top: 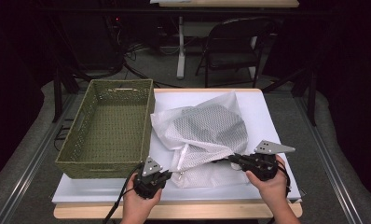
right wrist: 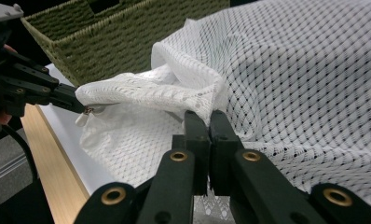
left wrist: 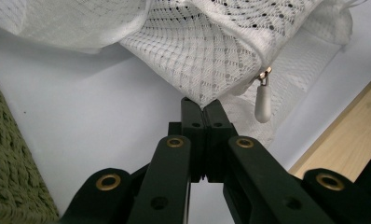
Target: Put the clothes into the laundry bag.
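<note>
A white mesh laundry bag [top: 204,140] lies bunched on the white table top [top: 263,112], its bulk near the middle and its near end drawn toward the person's side. The left gripper [top: 167,174] has its jaws closed together on a corner of the mesh beside the zipper pull [left wrist: 263,103], which hangs free just to one side of the pinched fold in the left gripper view. The right gripper [top: 232,159] is likewise clamped on the bag, its jaws pressed onto a folded rim of the netting (in the right gripper view the fabric wraps over the jaw tips). Between the two grips the bag's edge runs in a sagging line, and in the right gripper view the left gripper shows at the far left, holding the zipper end. A green woven basket [top: 110,128] stands on the left part of the table, its right wall just beside the bag's left edge and its near wall close to the left gripper. Bare white surface lies to the right of the bag and behind it up to the far edge, and a narrower strip runs along the near side, ending in the wooden table edge [top: 193,211]. Beyond the table a dark folding chair [top: 232,49] stands well apart.
</note>
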A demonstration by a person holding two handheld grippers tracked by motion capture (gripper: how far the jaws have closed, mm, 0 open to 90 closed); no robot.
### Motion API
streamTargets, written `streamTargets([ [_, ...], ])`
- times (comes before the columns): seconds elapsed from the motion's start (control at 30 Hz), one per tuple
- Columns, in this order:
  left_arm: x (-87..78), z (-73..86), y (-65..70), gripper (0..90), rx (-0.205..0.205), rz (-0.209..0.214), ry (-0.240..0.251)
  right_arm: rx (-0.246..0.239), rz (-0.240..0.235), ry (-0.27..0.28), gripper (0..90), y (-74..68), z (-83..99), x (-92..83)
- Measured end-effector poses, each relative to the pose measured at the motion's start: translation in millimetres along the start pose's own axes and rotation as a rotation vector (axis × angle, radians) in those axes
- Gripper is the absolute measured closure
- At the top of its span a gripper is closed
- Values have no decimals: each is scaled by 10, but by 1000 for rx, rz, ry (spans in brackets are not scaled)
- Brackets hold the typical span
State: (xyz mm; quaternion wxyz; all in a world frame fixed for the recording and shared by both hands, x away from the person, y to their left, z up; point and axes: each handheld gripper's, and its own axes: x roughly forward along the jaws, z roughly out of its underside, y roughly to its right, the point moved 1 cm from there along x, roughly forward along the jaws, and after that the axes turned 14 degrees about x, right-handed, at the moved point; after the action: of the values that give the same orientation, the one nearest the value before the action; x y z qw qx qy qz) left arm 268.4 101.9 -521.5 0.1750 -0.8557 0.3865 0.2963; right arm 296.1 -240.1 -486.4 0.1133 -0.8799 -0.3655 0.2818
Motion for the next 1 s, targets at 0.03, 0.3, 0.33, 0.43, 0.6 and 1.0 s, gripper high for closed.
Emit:
streamTargets([
  [0.03,5,13,1,897,-3,13,4,5,0,-9,883,3,17,27],
  [0.3,-2,23,-10,900,-13,54,37,23,26,-34,779,71,154,60],
  [0.33,-4,16,-8,900,-17,56,41,34,26,-26,742,72,163,37],
  [0.43,-2,-10,6,900,-19,66,51,20,48,26,608,57,177,-16],
  [0.6,10,-42,28,900,-14,69,57,-28,97,93,526,-31,212,-122],
  [1.0,56,-375,77,900,22,98,93,-145,4,83,619,-532,233,-98],
])
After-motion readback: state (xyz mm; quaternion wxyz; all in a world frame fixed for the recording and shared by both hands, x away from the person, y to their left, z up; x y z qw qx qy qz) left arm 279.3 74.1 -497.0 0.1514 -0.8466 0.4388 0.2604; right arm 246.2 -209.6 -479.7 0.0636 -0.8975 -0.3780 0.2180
